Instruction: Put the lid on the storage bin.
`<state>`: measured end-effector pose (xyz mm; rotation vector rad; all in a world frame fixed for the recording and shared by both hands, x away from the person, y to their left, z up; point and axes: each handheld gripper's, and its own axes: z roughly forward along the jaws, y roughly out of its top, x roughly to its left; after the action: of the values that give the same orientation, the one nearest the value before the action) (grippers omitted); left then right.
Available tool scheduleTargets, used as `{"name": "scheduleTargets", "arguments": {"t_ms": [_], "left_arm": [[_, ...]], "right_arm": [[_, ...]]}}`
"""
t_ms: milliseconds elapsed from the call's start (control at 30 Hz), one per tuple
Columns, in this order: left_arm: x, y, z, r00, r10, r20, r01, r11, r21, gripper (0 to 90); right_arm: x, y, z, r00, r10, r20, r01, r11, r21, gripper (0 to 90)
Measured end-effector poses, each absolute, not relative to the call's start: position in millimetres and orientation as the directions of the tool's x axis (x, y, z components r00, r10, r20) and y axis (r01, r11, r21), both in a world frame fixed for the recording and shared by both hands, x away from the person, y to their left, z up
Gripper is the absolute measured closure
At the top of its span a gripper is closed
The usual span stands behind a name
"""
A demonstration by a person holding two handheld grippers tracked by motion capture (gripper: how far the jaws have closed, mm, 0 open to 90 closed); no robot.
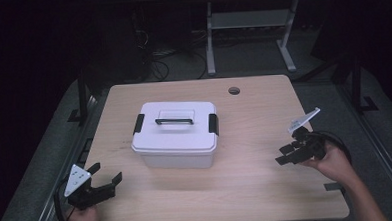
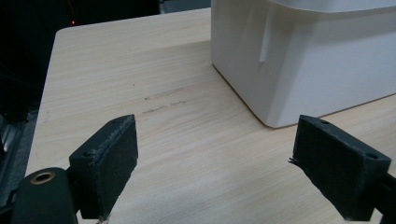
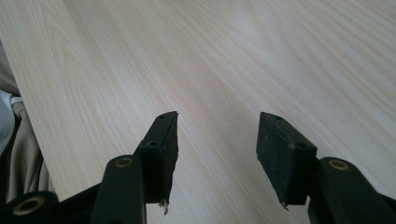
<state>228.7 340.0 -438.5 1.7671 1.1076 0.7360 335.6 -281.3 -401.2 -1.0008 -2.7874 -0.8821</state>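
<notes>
A white lidded storage box (image 1: 176, 135) with a black handle (image 1: 174, 121) and black side latches stands in the middle of the wooden table (image 1: 257, 183). My left gripper (image 1: 107, 177) rests near the front left corner, open and empty, pointing toward the box. From the left gripper view, the box's lower corner (image 2: 299, 65) lies just ahead, with the left gripper (image 2: 215, 158) wide open over bare wood. Over at the right edge, my right gripper (image 1: 284, 154) is held in a hand, open and empty. The right gripper view has the right gripper (image 3: 217, 140) above bare tabletop.
A round cable hole (image 1: 234, 91) sits at the table's far edge. Behind the table stands a white metal frame (image 1: 245, 23) on a dark floor with cables. Light cloth (image 3: 18, 140) hangs past the table edge in the right gripper view.
</notes>
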Motion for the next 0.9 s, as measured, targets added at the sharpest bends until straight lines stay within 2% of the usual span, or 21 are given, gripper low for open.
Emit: {"name": "scheduleTargets", "arguments": {"t_ms": [900], "left_arm": [[228, 340, -438, 0.421, 0.907, 0.025, 0.372, -0.197, 0.907, 13.3]], "right_arm": [[322, -292, -421, -0.773, 0.575, 0.266, 0.621, 0.603, 0.500, 47.2]]}}
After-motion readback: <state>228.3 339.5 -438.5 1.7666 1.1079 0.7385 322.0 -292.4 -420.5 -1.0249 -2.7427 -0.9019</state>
